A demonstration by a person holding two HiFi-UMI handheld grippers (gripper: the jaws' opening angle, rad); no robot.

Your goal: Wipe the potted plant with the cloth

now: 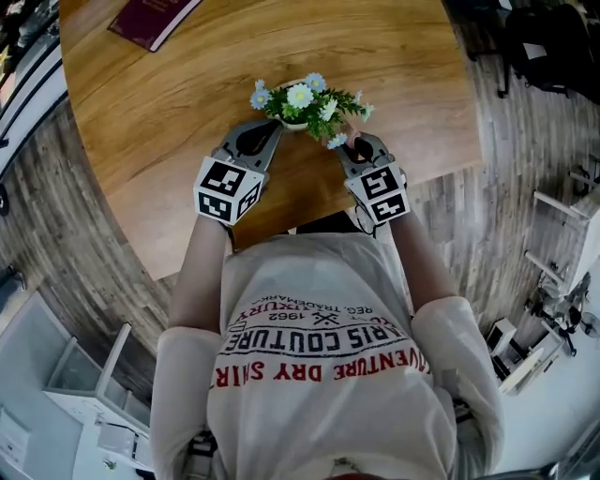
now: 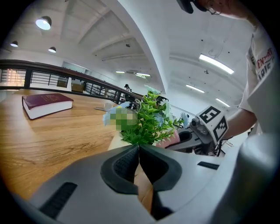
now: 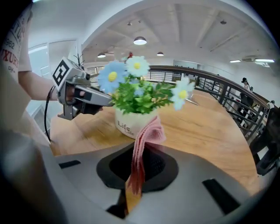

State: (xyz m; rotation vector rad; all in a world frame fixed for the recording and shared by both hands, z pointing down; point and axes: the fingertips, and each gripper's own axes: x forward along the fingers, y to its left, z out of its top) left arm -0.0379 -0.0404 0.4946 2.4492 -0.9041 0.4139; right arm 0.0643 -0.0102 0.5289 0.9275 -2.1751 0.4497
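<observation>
At a round wooden table (image 1: 169, 103), a person works on the small potted plant (image 1: 302, 101), which stands near the table's edge btwn 2 hand-held grippers. The right gripper (image 1: 354, 148) is clamped on a folded pink cloth (image 3: 148, 133), whose top fold is at the pot's side; contact unclear. The left gripper (image 2: 138, 149) is clenched on nothing, its tip by the foliage. Risk: the pot looks light and nothing grips it, so a firm swipe could prob. slide or tip it toward the edge. Thin flower stems may also snag in the cloth. Pot: white, smooth, rounded, w/ "Life" printed on it. Leaves small, stiff-looking; daisies blue and white. Cloth soft, layered. Tabletop smooth wood grain; a maroon book (image 1: 150, 19) lies well apart.
</observation>
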